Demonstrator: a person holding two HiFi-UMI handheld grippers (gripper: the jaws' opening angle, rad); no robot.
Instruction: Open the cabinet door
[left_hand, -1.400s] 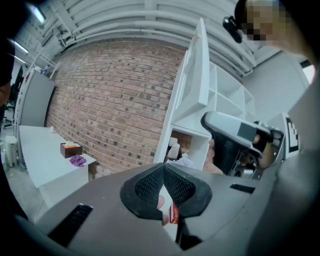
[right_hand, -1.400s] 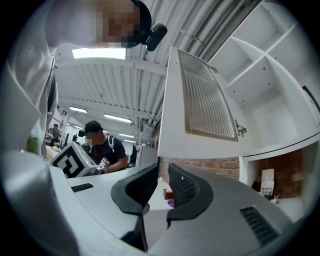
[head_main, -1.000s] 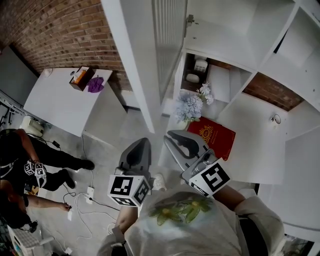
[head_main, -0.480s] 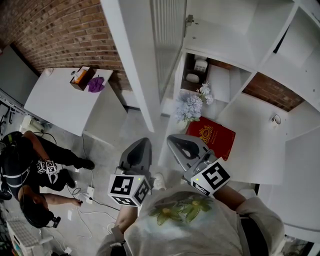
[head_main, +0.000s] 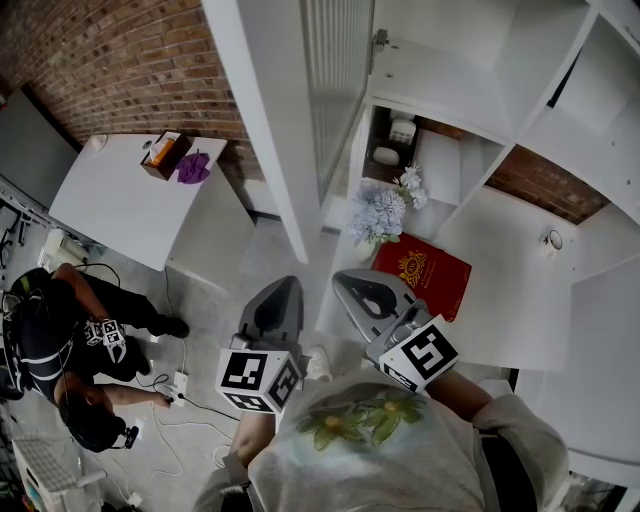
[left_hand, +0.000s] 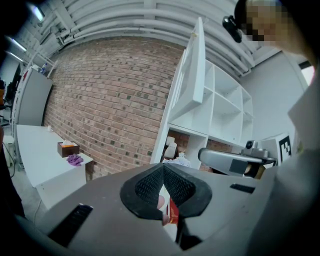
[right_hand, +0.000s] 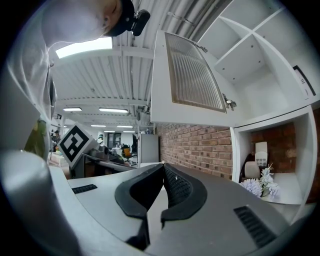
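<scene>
Cabinet door: the white cabinet door (head_main: 335, 90) with stripy glass stands swung wide out from its shelves, so you can see inside. The job looks done.
Left gripper: the left gripper (head_main: 284, 288) hangs below the door and does not touch it. Its fingers are pressed together on nothing, likely because nothing is left to pull.
Right gripper: the right gripper (head_main: 348, 282) is also below the door, fingers closed and empty.
Flowers: the flowers (head_main: 378, 215) and red book (head_main: 425, 272) sit behind the door, out of its way.

The swung-out cabinet door (head_main: 335, 80) bars the left side; flowers (head_main: 380, 212) and a red box (head_main: 425, 272) crowd the shelf (head_main: 510, 260).
</scene>
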